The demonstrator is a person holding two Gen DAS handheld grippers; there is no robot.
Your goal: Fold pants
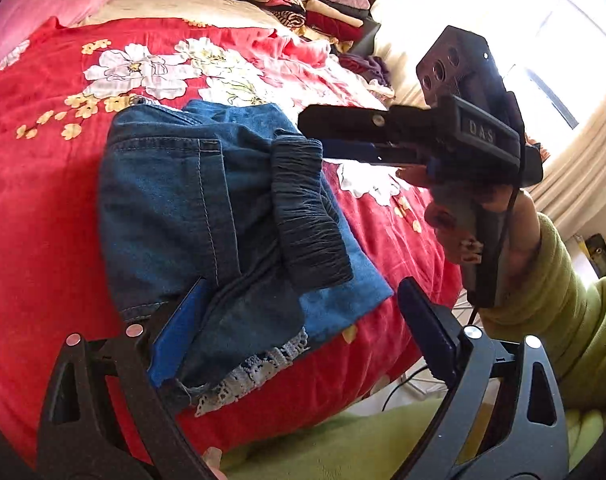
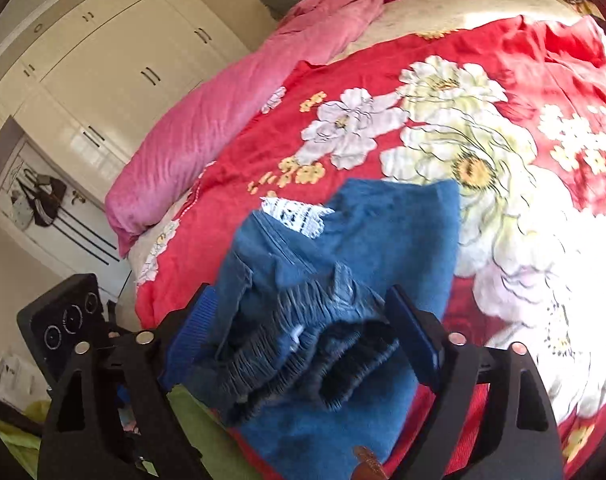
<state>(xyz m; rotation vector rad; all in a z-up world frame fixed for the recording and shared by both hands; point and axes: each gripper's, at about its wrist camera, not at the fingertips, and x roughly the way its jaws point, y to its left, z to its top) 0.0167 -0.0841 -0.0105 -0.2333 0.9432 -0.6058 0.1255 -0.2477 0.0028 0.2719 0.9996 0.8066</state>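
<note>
We have the jeans (image 1: 207, 216) folded into a compact bundle mid-frame on the red bedspread (image 1: 43, 200). Our left gripper (image 1: 299, 328) and right gripper (image 2: 303, 344) gape wide, gripping nothing; only tidying seems left.

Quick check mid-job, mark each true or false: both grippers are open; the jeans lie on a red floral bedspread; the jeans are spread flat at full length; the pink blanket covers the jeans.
1. Both the left gripper and the right gripper are open: true.
2. The blue denim jeans lie on the red floral bedspread: true.
3. The jeans are spread flat at full length: false, they are folded into a bundle.
4. The pink plush blanket covers the jeans: false, it lies apart along the bed's edge.
</note>
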